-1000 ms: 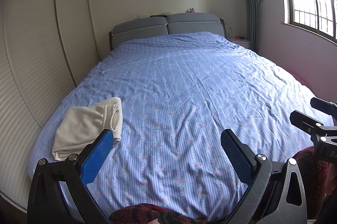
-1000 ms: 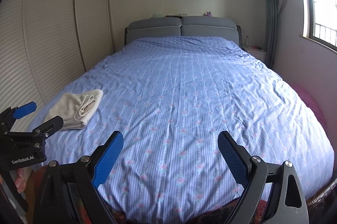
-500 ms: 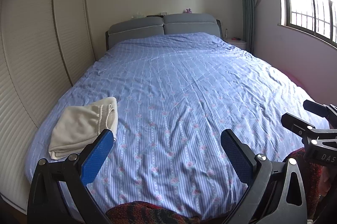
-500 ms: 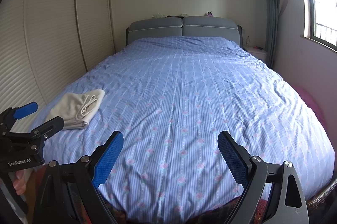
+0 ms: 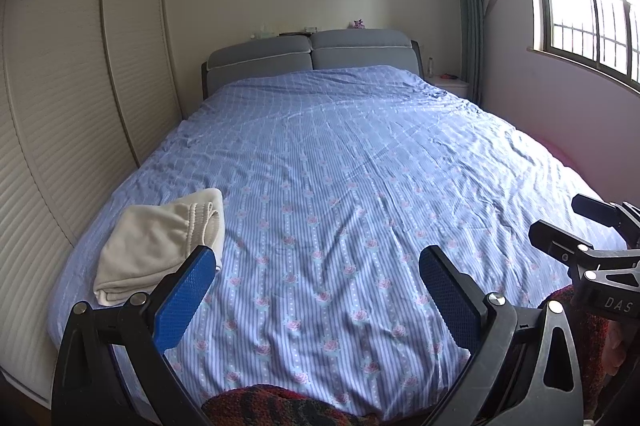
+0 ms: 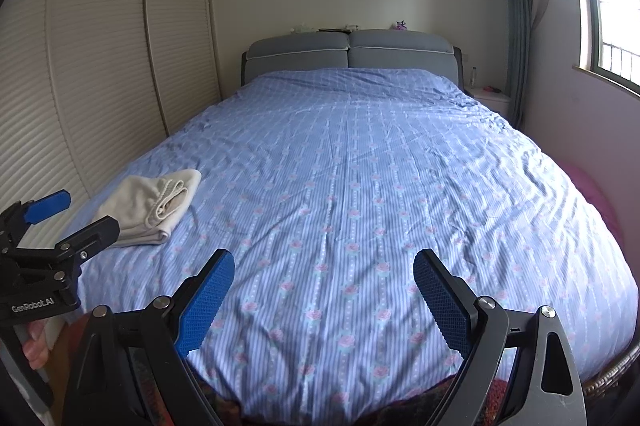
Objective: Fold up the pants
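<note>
Pants [image 5: 160, 246] lower in view than before

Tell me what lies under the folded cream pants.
The pants rest directly on the blue striped bedspread near the bed's left edge. Whatever is tucked inside their folds is hidden.

My left gripper [image 5: 318, 268] is held level at the near edge of the frame, its two blue-padded fingers [image 5: 185, 294] spread wide with nothing between them; my right gripper [image 6: 324, 272] sits the same way, jaws wide apart and empty; the two tools are side by side, each showing at the edge of the other's view; fingertips of my left hand [image 6: 34, 344] show beneath its tool.
</note>
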The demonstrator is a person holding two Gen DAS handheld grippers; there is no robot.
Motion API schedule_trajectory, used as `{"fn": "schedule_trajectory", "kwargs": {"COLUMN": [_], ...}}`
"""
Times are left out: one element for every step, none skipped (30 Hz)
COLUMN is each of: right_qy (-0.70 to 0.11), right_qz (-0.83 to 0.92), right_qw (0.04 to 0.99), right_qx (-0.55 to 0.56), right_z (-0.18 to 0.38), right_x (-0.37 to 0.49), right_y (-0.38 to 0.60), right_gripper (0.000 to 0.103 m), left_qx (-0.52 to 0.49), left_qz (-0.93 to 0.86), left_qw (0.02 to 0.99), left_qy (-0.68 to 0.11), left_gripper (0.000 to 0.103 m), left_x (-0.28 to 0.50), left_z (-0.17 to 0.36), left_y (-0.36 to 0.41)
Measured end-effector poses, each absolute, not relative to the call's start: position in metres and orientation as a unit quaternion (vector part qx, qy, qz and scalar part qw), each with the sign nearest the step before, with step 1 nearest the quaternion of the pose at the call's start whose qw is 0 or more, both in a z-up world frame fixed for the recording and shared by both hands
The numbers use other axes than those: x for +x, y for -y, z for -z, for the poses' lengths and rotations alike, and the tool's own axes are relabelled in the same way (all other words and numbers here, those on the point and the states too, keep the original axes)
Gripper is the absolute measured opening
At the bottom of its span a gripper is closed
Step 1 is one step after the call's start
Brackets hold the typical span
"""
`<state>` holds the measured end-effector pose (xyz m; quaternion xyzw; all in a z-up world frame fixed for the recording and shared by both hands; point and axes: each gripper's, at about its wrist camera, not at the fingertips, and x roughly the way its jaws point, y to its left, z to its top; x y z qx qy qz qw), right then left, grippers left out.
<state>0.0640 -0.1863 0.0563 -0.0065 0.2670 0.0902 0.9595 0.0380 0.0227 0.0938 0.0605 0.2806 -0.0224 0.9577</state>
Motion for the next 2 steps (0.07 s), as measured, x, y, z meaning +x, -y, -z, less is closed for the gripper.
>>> {"fn": "schedule_trajectory", "kwargs": {"right_qy": [-0.268, -0.267], "right_qz": [-0.09, -0.091], "right_qw": [0.959, 0.959], "right_qx": [-0.006, -0.006], "right_z": [-0.0562, -0.0563], "right_x": [0.0643, 0.0638], "right_y": [0.1865, 0.1869], "right_gripper": [0.092, 0.092], "left_qx": [0.06, 0.061], "left_qz": [0.022, 0.021], "left_qw": [0.958, 0.957], "left_qy": [-0.281, -0.282], "left_gripper": [0.103, 0.103], "left_x": [0.0373, 0.0373], "left_z": [-0.0931, -0.0929], "left_y": [-0.0223, -0.0223]}}
